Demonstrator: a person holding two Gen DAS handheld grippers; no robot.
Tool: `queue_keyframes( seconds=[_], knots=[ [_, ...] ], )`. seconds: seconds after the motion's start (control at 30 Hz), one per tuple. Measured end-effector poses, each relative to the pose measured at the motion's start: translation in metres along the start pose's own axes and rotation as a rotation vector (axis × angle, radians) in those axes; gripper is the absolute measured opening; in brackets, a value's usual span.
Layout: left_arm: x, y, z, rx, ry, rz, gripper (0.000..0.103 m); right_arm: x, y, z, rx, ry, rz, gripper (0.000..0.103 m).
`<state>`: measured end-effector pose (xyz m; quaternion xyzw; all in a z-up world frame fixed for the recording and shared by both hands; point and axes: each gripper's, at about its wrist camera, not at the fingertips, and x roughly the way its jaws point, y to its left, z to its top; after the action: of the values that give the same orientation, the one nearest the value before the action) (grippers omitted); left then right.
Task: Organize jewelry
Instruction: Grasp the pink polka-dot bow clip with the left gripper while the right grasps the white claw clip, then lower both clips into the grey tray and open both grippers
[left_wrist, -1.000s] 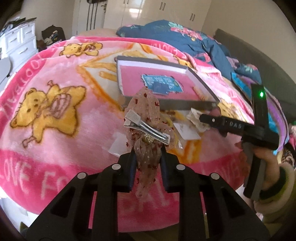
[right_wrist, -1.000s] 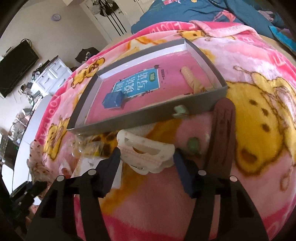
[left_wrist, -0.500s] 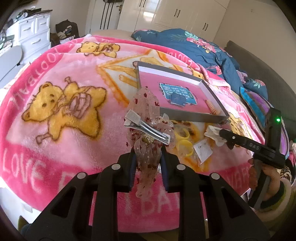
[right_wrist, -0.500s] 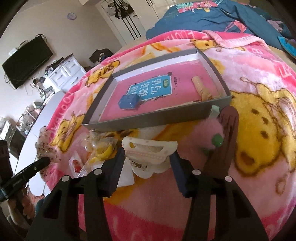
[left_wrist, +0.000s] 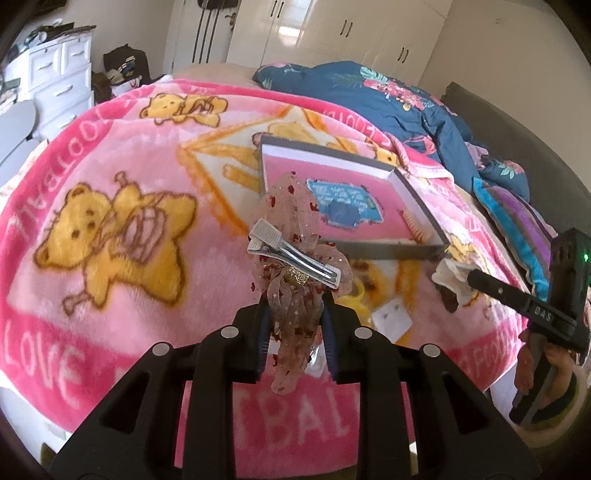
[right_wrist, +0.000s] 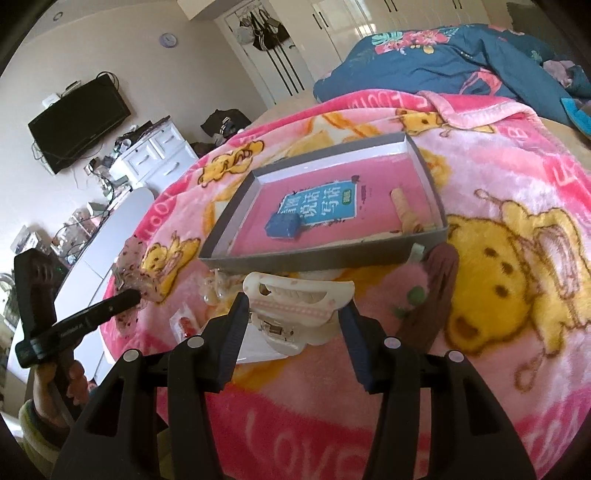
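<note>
My left gripper (left_wrist: 295, 314) is shut on a sheer pink bow hair clip (left_wrist: 291, 236) with a metal clasp, held above the pink blanket in front of the grey tray (left_wrist: 373, 253). My right gripper (right_wrist: 295, 314) is shut on a white claw hair clip (right_wrist: 295, 299), held above the blanket just before the tray's near wall (right_wrist: 325, 256). The tray holds a pink book with a blue label (right_wrist: 321, 203), a small blue box (right_wrist: 282, 226) and a beige comb-like clip (right_wrist: 404, 212). The right gripper also shows at the right of the left wrist view (left_wrist: 465, 278).
A brown hair clip (right_wrist: 432, 291) with green beads lies on the blanket right of the claw clip. Yellow rings (left_wrist: 360, 291), small white cards (left_wrist: 391, 317) and plastic packets lie in front of the tray. A blue quilt (left_wrist: 388, 99) is heaped behind. The bed edge is near me.
Both grippers have risen and drawn back from the bed, each still holding its clip. The claw clip has been lifted off the blanket. The tray looks farther away.
</note>
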<state>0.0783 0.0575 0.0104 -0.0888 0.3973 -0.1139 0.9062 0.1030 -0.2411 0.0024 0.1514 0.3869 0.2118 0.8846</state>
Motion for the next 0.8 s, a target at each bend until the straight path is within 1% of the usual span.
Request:
queue_keyframes(
  seconds=[0.2,0.53,0.8],
  knots=[
    [0.004,-0.011,0.018,0.011,-0.018,-0.013,0.018,-0.013,-0.01,0.008,0.01,-0.032,-0.02,0.049],
    [0.009,-0.028,0.047,0.03,-0.051,-0.034,0.019,-0.034,-0.029,0.036,0.031,-0.118,-0.056,0.049],
    [0.022,-0.036,0.064,0.032,-0.056,-0.042,0.019,-0.035,-0.036,0.057,0.036,-0.16,-0.066,0.049]
  ],
)
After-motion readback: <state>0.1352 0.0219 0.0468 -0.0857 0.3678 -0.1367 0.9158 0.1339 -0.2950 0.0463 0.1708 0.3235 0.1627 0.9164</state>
